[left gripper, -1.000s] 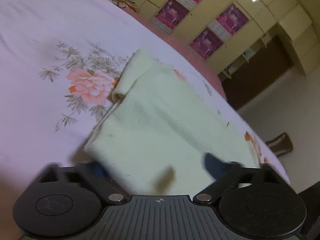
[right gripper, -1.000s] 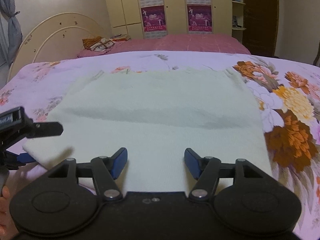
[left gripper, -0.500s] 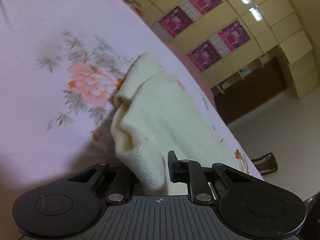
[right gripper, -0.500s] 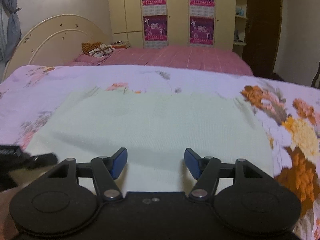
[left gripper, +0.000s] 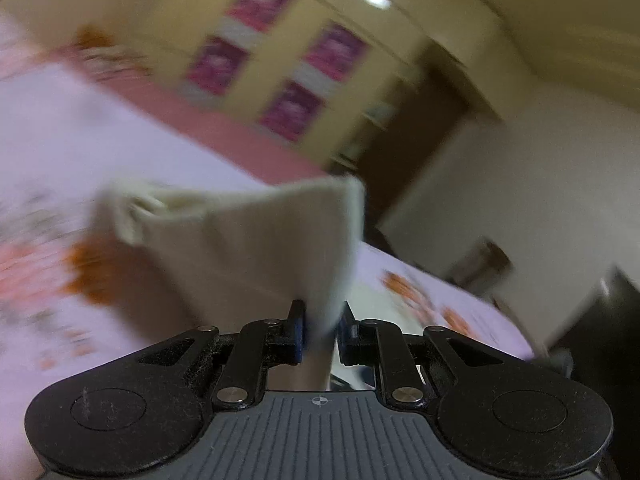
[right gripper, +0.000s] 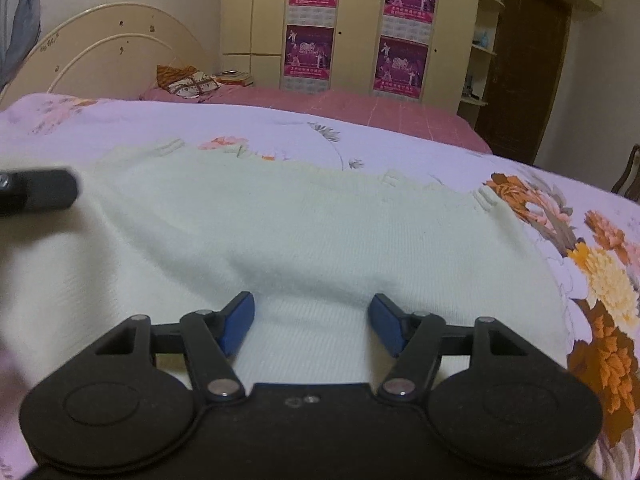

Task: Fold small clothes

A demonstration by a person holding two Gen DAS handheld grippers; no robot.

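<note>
My left gripper [left gripper: 320, 330] is squeezed tight on a corner of the cream cloth [left gripper: 256, 248]. The cloth comes up from between the two blue pads in the lower middle of the left picture and spreads out toward the upper left. That part is lifted off the bed sheet [left gripper: 44, 168]. This picture is very blurry.

My right gripper [right gripper: 311, 320] has its two blue pads wide apart, with nothing between them. It sits low in the right picture, just over the near edge of the cream cloth [right gripper: 320, 232]. I cannot tell if it touches the cloth.

In the right picture the cloth fills the middle, lying on the flowery bed sheet [right gripper: 580, 240]. The left side of the cloth rises toward the left edge, where a black piece of my left gripper [right gripper: 36, 194] pokes in.

Behind the bed, at the top, I see a tall cupboard [right gripper: 360, 28] with pink posters [right gripper: 309, 54] on its doors.
</note>
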